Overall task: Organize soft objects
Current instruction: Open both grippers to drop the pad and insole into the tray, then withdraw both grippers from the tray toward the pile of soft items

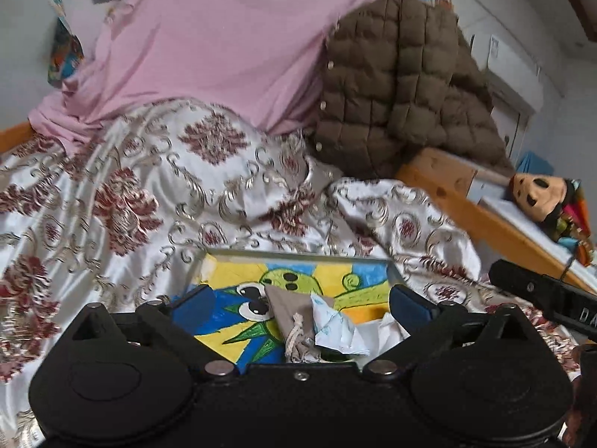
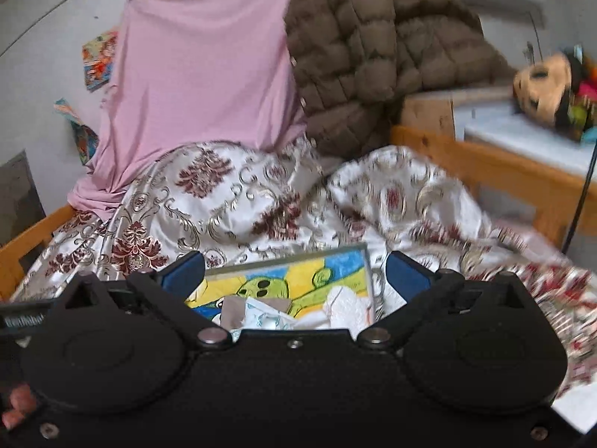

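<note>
blue padded fingers (image 1: pixel 194 300) spread, drawstring pouch (image 1: pixel 289 317), perhaps linen, glossy brocade bedspread (image 1: pixel 130 186)

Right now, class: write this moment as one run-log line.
left gripper: open, empty | right gripper: open, empty | tray: on bedspread, holds grey pouch, folded cloths
</note>
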A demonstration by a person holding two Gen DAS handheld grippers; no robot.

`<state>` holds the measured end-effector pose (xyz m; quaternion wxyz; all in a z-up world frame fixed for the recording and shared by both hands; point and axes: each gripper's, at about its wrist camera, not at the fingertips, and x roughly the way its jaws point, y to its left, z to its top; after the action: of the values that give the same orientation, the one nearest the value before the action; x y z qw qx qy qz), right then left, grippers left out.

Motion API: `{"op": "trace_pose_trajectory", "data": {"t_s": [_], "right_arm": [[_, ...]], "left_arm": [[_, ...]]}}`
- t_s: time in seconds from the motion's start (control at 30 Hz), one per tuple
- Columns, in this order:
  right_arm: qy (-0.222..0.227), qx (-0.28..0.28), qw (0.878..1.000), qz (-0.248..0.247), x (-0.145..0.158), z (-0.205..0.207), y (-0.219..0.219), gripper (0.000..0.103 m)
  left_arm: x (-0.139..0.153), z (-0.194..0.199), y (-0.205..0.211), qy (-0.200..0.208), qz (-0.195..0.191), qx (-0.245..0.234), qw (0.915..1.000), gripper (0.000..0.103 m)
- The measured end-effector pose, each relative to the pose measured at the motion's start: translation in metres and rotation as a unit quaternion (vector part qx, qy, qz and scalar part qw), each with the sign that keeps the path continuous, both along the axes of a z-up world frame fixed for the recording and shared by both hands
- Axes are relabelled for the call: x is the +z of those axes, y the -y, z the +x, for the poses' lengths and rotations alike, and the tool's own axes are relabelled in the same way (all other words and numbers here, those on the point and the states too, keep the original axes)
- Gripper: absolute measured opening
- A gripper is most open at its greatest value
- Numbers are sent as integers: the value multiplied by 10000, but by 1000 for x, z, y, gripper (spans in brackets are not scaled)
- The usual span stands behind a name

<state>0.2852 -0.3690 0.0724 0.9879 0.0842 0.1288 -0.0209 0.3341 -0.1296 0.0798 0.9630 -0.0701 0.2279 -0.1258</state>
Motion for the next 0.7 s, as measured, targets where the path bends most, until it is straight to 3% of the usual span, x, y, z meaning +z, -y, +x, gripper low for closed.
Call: {"op": "trace_pose_trajectory", "data": {"t_s": [0.13, 0.37, 0.5, 0.7], "right_arm": [[133, 55, 9991, -411, 17, -36, -18, 102], [578, 130, 9969, -514, 35, -95, -44, 102], [733, 16, 9955, -599, 26, -132, -59, 102], [669, -112, 9955, -661, -1, -175, -77, 102]], "left_arm": [[11, -37, -11, 152, -52, 3, 9999, 102], [21, -97, -35, 328, -82, 132, 9993, 102], [17, -124, -51, 379, -105, 239, 9989, 102], [-12, -159, -80, 173, -237, 455, 9985, 102]]}}
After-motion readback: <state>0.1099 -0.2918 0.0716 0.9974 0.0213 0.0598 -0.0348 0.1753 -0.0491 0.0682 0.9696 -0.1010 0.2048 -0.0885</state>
